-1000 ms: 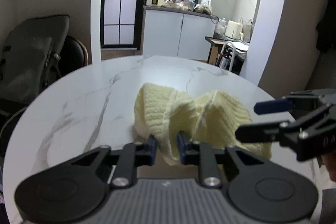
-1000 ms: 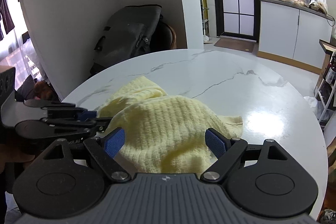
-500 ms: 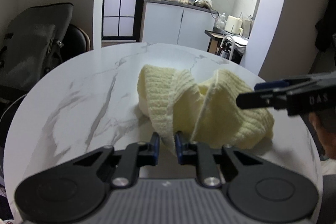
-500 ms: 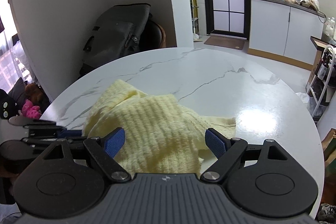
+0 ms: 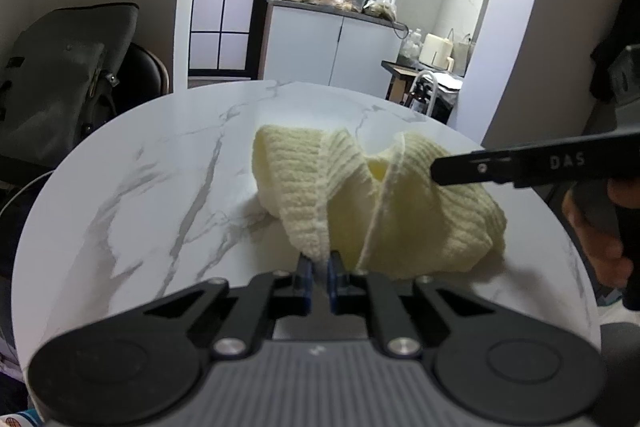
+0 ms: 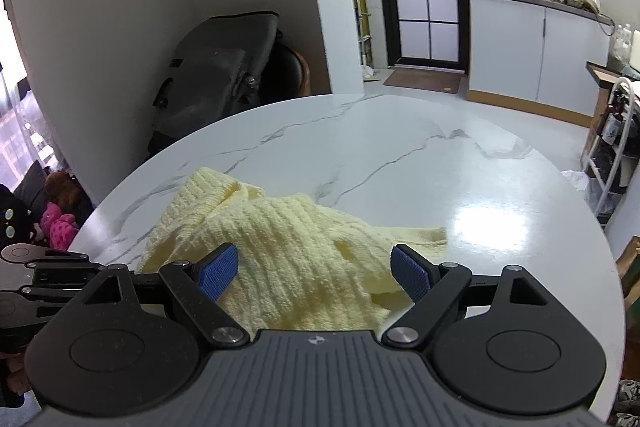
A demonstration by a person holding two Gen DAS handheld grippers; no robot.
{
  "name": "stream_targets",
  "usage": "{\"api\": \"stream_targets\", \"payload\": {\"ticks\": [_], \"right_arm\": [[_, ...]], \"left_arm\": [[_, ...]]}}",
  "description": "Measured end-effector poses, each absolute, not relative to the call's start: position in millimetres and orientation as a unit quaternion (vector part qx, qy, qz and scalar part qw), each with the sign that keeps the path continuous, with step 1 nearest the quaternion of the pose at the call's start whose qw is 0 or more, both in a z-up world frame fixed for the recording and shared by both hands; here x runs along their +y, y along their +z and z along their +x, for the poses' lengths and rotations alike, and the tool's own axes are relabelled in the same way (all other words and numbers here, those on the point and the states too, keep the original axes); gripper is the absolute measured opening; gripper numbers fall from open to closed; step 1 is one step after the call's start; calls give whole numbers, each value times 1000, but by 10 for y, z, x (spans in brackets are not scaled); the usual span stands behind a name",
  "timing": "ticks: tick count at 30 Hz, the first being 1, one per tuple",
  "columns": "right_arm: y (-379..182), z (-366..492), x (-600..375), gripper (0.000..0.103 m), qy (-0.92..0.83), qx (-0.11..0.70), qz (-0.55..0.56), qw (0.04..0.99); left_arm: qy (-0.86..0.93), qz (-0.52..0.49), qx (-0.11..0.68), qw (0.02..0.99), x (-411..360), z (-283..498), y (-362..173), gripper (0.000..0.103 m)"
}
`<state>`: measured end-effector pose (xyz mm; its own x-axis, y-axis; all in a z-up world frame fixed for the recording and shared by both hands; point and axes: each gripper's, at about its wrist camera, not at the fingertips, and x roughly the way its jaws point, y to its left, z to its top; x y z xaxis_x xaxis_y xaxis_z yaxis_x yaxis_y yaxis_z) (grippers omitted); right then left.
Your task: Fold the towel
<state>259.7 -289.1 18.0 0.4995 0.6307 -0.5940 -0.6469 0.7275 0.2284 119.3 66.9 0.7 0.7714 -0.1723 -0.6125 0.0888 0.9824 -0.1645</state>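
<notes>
A pale yellow knitted towel lies bunched on the round white marble table. My left gripper is shut on a hanging edge of the towel and pulls a strip of it taut toward the near side. My right gripper is open, its blue pads spread wide over the towel without pinching it. In the left wrist view the right gripper comes in from the right, above the towel's right part. The left gripper also shows at the left edge of the right wrist view.
A grey bag on a dark chair stands beyond the table's far left edge. A kitchen counter with white cabinets and a rack stand past the far right side. Bare marble stretches beyond the towel.
My left gripper has closed tighter on the towel edge and drawn back, stretching the strip. My right gripper has pulled back and risen slightly, staying open over the towel.
</notes>
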Motion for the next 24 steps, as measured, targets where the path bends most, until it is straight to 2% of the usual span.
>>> {"api": "stream_targets", "payload": {"ticks": [1,2,4,6,11,20,21,23,24], "right_arm": [[180,2599,-2856,70,375,334,-18,864],[183,2597,-2851,62,378,334,-20,863],[195,2585,-2853,35,382,329,-24,864],[213,2561,-2869,23,385,320,-28,865],[289,2491,-2946,10,389,296,-21,872],[329,2463,-2946,9,406,294,-27,865],[320,2464,-2931,13,407,297,-32,863],[289,2473,-2872,30,391,307,-45,866],[276,2481,-2850,52,384,311,-48,868]], "left_arm": [[-69,-63,331,939,670,1188,9,8],[-68,-62,331,939,673,1177,14,8],[-66,-62,330,940,679,1158,23,8],[-63,-62,328,940,685,1131,35,8],[-59,-63,323,942,691,1068,77,6],[-45,-61,320,944,711,982,130,6],[-41,-62,321,944,722,973,132,6],[-40,-61,322,944,729,959,127,6],[-40,-60,323,943,729,949,124,6]]}}
